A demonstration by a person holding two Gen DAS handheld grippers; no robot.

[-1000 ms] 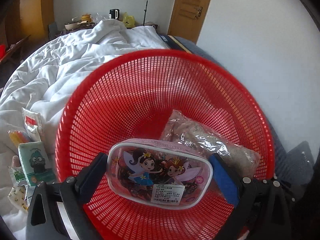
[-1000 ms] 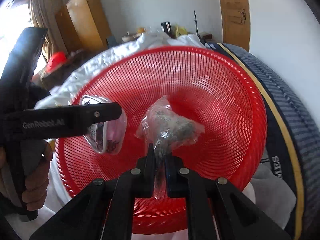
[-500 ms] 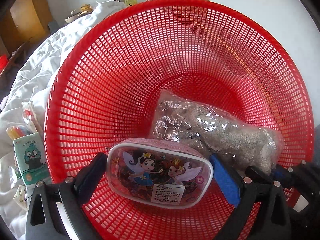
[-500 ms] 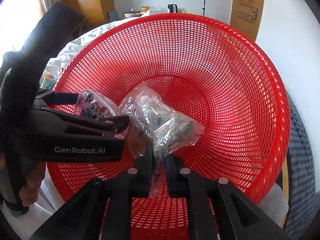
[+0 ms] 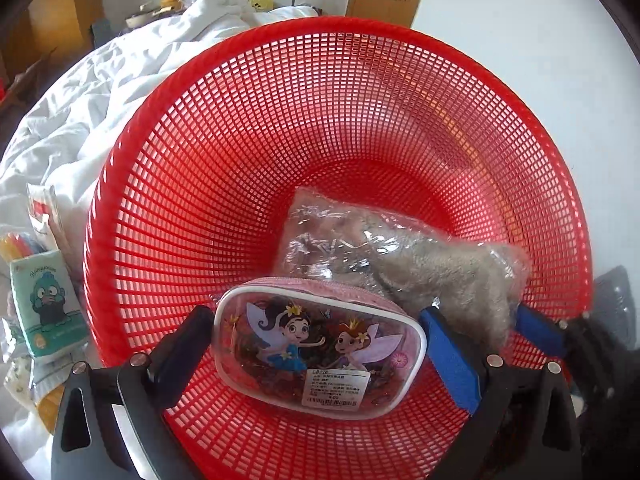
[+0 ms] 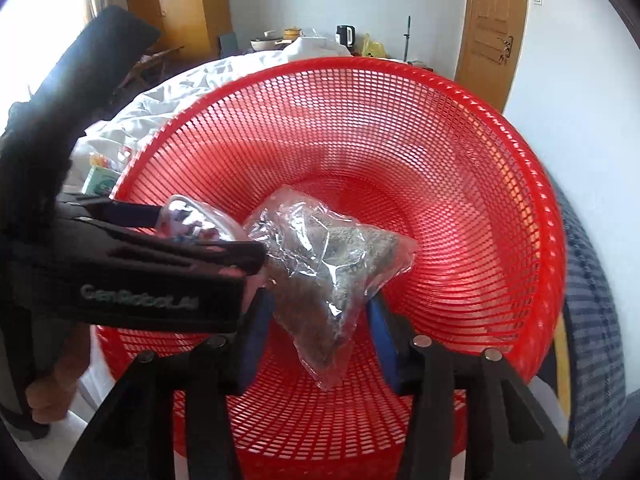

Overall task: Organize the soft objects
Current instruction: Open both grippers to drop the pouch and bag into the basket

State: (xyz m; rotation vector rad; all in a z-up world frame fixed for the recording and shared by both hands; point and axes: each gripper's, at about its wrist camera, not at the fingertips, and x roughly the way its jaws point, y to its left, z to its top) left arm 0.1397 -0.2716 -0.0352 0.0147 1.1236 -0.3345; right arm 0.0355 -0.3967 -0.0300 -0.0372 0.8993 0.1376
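Red mesh basket [image 5: 168,184]: sits on white bedding [image 5: 80,112], both grippers reaching over its near rim.
Left gripper [image 5: 316,344]: clamped on the pink fairy-print pouch [image 5: 320,346], held above the basket's floor.
Right gripper [image 6: 316,336]: fingers spread apart on either side of the plastic-wrapped brown plush [image 6: 332,268], which lies in the basket beside the pouch.
Bedding, left of basket: small green packet [image 5: 46,300].

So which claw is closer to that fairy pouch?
Left. The left claw has the pouch between its fingers; the right claw is just beside it, open around the bagged plush.
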